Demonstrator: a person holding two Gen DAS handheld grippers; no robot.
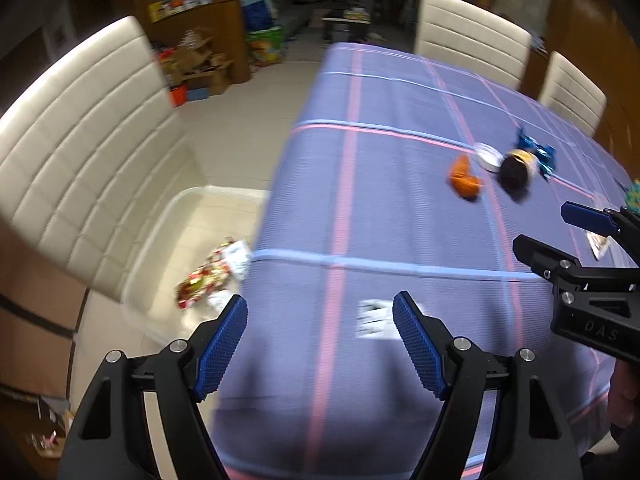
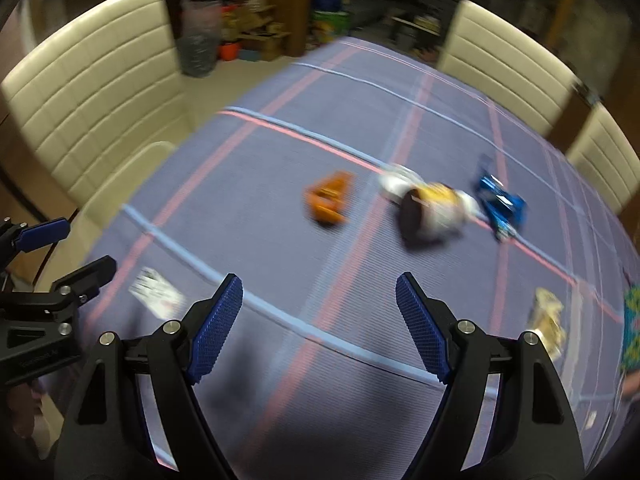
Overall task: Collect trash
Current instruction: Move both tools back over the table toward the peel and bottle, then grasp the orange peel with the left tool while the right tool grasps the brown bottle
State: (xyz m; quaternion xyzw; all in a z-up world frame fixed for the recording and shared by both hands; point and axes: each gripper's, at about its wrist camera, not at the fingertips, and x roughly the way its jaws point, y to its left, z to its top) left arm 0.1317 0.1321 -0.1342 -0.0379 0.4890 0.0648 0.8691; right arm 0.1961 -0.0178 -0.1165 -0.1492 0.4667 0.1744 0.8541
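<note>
Both views motion-blurred. Left tool (image 1: pixel 320 344) wide open, nothing held, hovering over near edge of desk (image 1: pixel 400 208) with purple plaid cloth. Right tool (image 2: pixel 319 328) also wide open, nothing between pads, above desk middle.

Left view only: clear bin (image 1: pixel 160 240) on white chair (image 1: pixel 80 152) left of desk, red-and-white wrapper (image 1: pixel 212 276) lying inside. Bin barely visible in right view, contents hidden.

On desk, both views: white paper scrap (image 1: pixel 374 318) just beyond left tool's right finger; orange wrapper (image 1: pixel 464 180), white lid (image 1: pixel 489 156), tipped cup (image 1: pixel 516 172) with dark opening, blue foil (image 1: pixel 538 152) clustered farther off, cup touching lid, foil just behind cup.

Right view only: tan wrapper (image 2: pixel 548 320) near right desk edge, beside right tool's right finger; green-yellow patterned item (image 2: pixel 632 328) at far right edge, too cut off to identify.

Each tool visible at edge of other's view, open there too. Two more chairs (image 2: pixel 508 64) at far side of desk.
</note>
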